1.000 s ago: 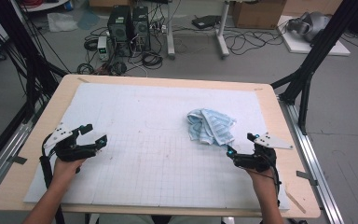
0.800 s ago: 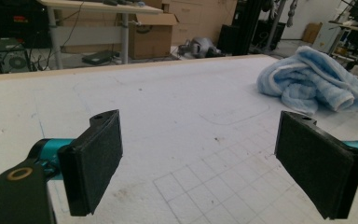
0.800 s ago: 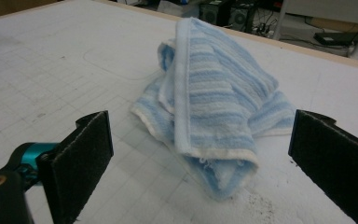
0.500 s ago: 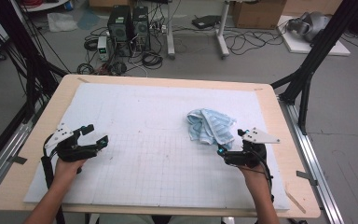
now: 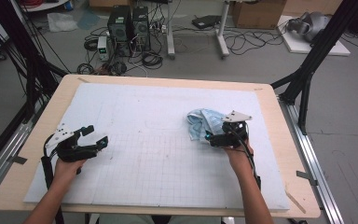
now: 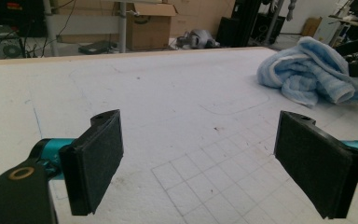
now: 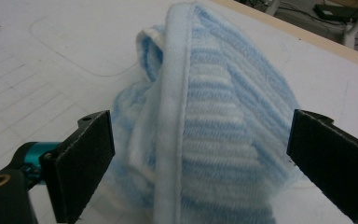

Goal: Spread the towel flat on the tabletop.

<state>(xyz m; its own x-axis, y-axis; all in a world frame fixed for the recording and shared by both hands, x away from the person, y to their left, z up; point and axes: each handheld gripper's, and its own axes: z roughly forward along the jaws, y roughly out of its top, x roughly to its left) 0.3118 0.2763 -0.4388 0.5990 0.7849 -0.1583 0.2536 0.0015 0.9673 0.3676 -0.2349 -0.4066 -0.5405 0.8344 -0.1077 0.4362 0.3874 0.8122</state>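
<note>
A crumpled light-blue striped towel [image 5: 202, 122] lies on the white gridded mat [image 5: 158, 154], right of centre. My right gripper [image 5: 210, 138] sits at the towel's near right edge, open, its jaws standing on either side of the towel [image 7: 205, 135] with a hemmed fold between them. My left gripper [image 5: 98, 136] hovers open over the mat's left part, nothing between its jaws. In the left gripper view the towel [image 6: 310, 74] lies far off at the upper right.
The mat covers a wooden table [image 5: 65, 93]. Black frame legs [image 5: 307, 79] stand at the table's right, metal rails run along both sides. Computers and cables [image 5: 126, 23] sit on the floor beyond the far edge.
My right gripper has moved forward and left until its jaws straddle the towel. The left gripper has hardly moved.
</note>
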